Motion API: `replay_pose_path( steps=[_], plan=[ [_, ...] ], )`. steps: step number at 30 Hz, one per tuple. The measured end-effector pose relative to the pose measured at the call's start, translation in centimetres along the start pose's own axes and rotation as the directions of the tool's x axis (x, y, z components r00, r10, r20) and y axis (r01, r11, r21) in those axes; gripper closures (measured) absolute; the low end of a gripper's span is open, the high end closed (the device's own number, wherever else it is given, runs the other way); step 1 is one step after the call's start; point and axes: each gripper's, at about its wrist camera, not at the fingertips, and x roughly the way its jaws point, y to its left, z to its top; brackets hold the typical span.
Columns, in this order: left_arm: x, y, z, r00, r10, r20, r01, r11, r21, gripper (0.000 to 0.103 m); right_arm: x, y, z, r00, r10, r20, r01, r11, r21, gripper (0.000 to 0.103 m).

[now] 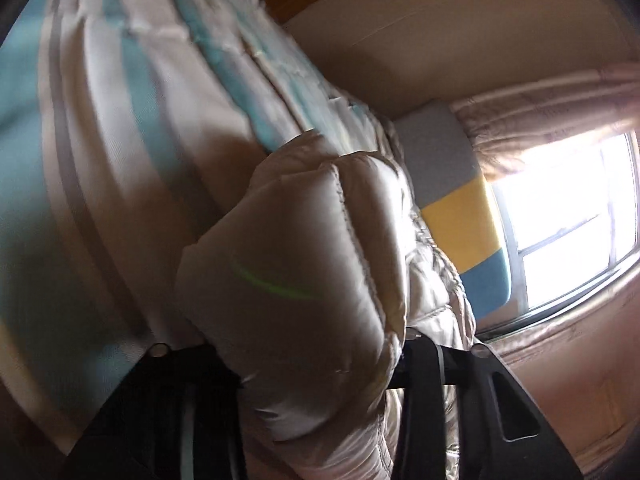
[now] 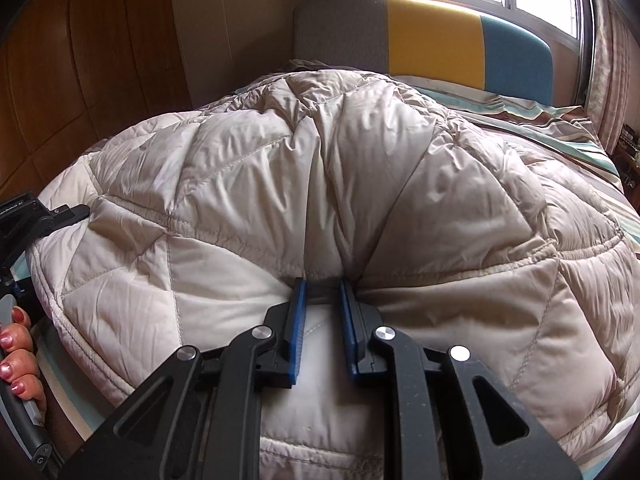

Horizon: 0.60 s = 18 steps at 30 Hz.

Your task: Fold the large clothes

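Bed (image 2: 568, 120) with striped sheet carries the task item: a beige quilted puffer jacket (image 2: 320, 184), spread across most of the mattress below the grey, yellow and blue headboard (image 2: 432, 44). Right gripper (image 2: 322, 320): jaws closed on a pinched ridge of the jacket's near edge, probably to carry that edge over for a fold. Left gripper (image 1: 320, 364): padded jacket fabric bunched between its jaws, pads hidden, apparently gripping the far side. A hand (image 2: 18, 356) holds that gripper's handle.
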Motion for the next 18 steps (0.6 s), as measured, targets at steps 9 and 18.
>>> replay_pose_path(
  steps=[9,18],
  plan=[
    [-4.5,-10.2,-2.3,0.986,-0.118,0.114,0.056,0.896,0.441,0.074,-1.1,-1.4,0.1,1.000,0.015,-0.002,-0.015,0.997,0.069,0.087],
    [-5.9,-14.8,-5.0,0.978,-0.158,0.138,0.033,0.765,0.643,0.074,-7.0,-4.9,-0.8,0.989,-0.117,0.091,0.107,0.988,0.109,0.060]
  ],
)
